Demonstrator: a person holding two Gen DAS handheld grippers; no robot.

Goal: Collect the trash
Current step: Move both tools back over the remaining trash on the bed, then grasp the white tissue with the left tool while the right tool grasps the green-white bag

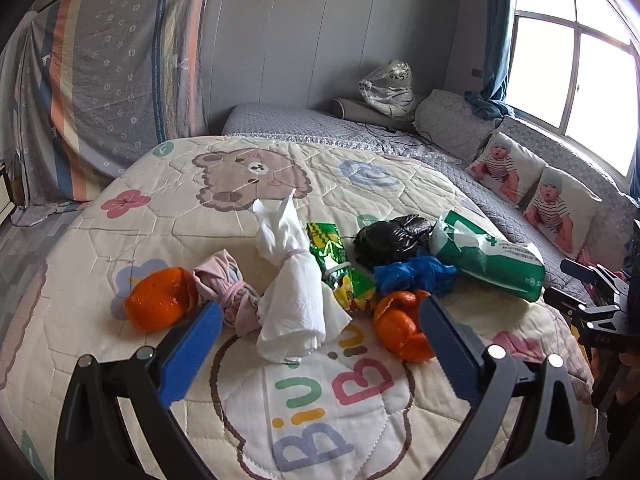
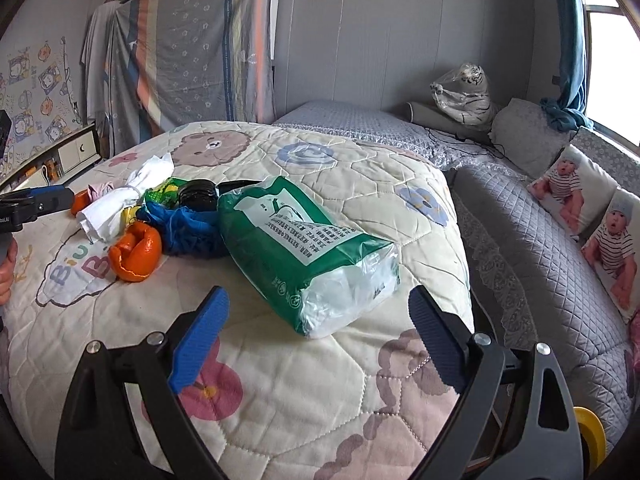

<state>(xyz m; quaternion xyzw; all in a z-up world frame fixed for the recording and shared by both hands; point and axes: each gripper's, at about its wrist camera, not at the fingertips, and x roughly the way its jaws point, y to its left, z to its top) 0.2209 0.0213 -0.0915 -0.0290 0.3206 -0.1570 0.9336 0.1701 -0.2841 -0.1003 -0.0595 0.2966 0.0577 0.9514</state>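
Observation:
Trash lies in a row on a cream cartoon quilt (image 1: 280, 420): an orange peel (image 1: 160, 300), a pink wad (image 1: 224, 284), a white tissue (image 1: 292, 288), a green snack wrapper (image 1: 332, 256), a black bag (image 1: 388, 240), a blue glove (image 1: 416, 276), a second orange peel (image 1: 400, 328) and a green-and-white plastic bag (image 1: 488, 256). My left gripper (image 1: 320, 316) is open just in front of the white tissue. My right gripper (image 2: 320, 308) is open just in front of the green-and-white bag (image 2: 304, 252). Both are empty.
A grey quilted bed (image 2: 520, 220) with baby-print cushions (image 2: 592, 216) runs along the right under a window. A wrapped tiger toy (image 2: 464, 92) sits at the back. A striped sheet (image 1: 120, 80) hangs on the left. A yellow disc (image 2: 588, 432) shows at lower right.

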